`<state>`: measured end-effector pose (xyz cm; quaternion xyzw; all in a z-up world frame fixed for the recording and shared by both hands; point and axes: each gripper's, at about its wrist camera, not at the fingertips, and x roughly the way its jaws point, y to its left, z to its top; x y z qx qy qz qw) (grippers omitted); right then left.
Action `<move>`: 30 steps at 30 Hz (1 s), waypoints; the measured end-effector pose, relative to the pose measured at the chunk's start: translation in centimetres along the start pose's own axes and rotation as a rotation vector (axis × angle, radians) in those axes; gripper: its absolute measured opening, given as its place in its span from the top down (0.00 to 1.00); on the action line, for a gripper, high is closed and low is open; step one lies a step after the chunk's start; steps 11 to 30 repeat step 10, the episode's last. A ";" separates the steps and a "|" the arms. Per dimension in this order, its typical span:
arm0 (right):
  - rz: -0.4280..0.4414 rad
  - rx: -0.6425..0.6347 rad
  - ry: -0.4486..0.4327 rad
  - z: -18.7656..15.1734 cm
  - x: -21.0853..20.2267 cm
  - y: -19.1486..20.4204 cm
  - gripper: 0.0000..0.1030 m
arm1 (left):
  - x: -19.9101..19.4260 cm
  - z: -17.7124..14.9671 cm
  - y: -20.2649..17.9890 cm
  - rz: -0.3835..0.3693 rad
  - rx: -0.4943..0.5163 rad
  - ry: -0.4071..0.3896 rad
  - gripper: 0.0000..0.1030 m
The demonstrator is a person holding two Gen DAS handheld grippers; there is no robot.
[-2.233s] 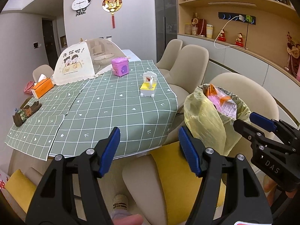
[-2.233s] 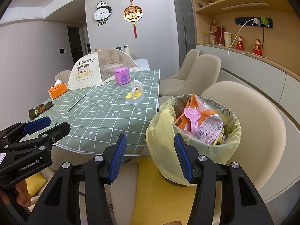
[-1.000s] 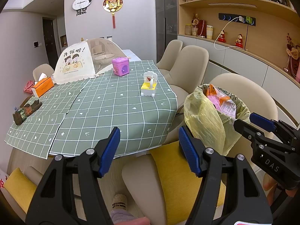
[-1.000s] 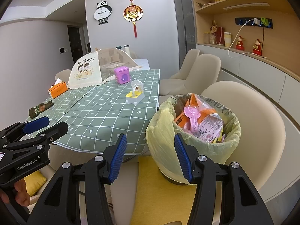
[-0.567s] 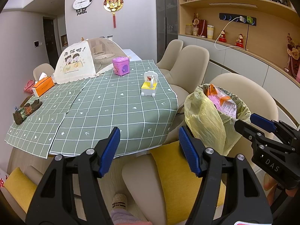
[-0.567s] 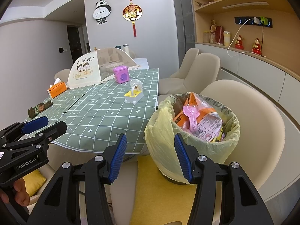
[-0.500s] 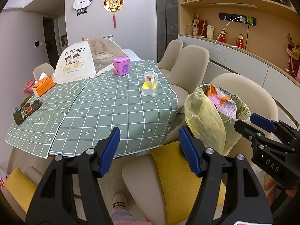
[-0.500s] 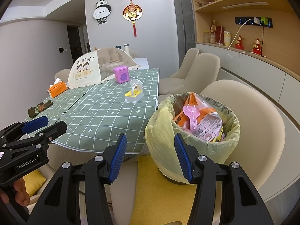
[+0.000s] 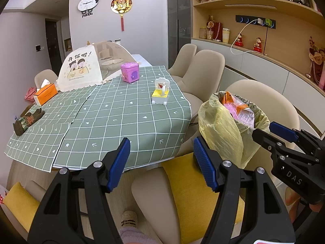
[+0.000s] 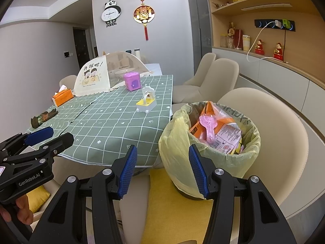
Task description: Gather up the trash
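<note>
We hold L gripper (image 9: 161,162) & R gripper (image 10: 161,169) both wide, empty; bin (image 10: 209,142) w/ trash at R's 1 o'clock, on chair (image 10: 274,126).

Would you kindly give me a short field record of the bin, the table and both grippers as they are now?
bin: trash can with yellow liner, on a chair's yellow cushion, holding wrappers
table: green checked cloth; toy, purple box, tissue box, glove
left gripper: open, empty
right gripper: open, empty
</note>
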<state>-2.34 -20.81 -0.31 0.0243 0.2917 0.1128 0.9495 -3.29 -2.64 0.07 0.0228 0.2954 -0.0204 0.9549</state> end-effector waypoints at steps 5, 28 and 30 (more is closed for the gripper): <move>-0.010 -0.013 0.018 0.1 0.7 0.6 0.52 | 0.7 0.1 0.6 -0.009 0.000 0.020 0.40; -0.007 -0.022 0.043 1.3 3.6 2.1 0.52 | 3.0 0.1 2.5 -0.008 0.012 0.092 0.40; -0.007 -0.022 0.043 1.3 3.6 2.1 0.52 | 3.0 0.1 2.5 -0.008 0.012 0.092 0.40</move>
